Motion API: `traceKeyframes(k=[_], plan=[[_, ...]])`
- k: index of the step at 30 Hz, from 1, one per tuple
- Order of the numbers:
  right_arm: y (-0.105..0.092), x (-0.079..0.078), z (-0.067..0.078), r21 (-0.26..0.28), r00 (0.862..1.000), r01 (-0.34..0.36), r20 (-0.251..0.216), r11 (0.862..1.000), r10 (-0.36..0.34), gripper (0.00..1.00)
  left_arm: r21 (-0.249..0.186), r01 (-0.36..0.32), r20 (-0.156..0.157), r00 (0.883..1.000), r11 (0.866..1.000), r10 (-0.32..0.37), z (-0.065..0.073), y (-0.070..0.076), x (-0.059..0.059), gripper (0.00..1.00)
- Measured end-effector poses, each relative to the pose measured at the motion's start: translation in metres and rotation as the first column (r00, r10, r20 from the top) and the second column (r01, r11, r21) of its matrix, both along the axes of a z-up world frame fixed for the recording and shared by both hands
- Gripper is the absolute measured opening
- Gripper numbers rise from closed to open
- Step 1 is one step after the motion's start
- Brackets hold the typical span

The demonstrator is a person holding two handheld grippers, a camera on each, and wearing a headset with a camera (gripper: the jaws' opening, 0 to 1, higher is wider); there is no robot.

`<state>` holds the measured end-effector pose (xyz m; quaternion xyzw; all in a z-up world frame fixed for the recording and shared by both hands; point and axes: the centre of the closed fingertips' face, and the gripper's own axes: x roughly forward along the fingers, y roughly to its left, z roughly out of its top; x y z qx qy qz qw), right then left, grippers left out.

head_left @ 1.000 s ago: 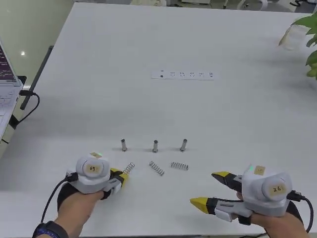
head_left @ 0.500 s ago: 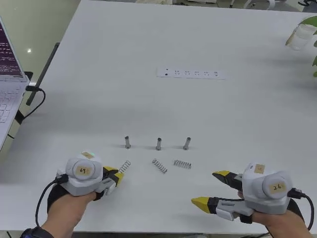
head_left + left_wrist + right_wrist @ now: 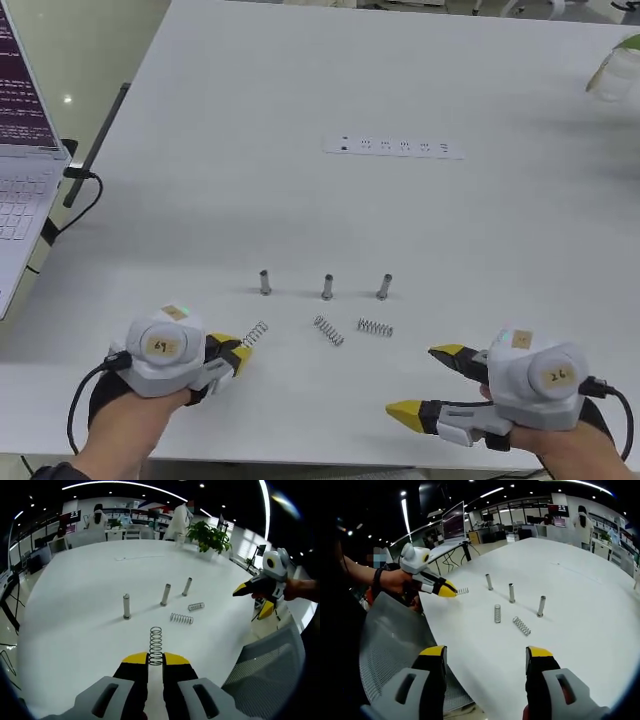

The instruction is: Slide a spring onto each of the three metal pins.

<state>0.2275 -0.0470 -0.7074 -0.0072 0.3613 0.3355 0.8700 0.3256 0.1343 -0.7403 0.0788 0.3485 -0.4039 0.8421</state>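
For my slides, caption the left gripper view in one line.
Left tool shut on one spring, facing three bare upright pins and two loose springs on the white table.

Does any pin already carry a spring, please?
No, the three pins stand bare; two springs lie on the table and the left claw grips a third spring.

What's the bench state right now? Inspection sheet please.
Surface: white table.
Job's things: three metal pins standing in a row, all bare; two loose springs lying in front of them.
Clutter: power strip beyond the pins.
Grippers: left gripper shut on the end of a third spring; right gripper open, empty.
Cables: laptop cable at the table's left edge.
Surroundings: laptop, plant, people in the background.
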Motion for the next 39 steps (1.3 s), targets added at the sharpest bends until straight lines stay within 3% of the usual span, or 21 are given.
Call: traceKeyframes(k=[17, 28, 39], plan=[[0.018, 0.008, 0.005, 0.019, 0.999, -0.041, 0.005, 0.999, 0.041, 0.63, -0.005, 0.074, 0.031, 0.997, 0.997, -0.074, 0.016, -0.015, -0.007, 0.02], [0.035, 0.004, 0.005, 0.032, 0.997, -0.082, 0.003, 0.996, 0.082, 0.62, -0.01, 0.137, 0.038, 0.99, 0.991, -0.136, 0.022, -0.032, -0.02, 0.02], [0.039, 0.003, 0.005, 0.05, 0.995, -0.096, 0.004, 0.994, 0.096, 0.6, -0.007, 0.2, 0.058, 0.978, 0.98, -0.2, 0.03, -0.045, -0.028, 0.02]])
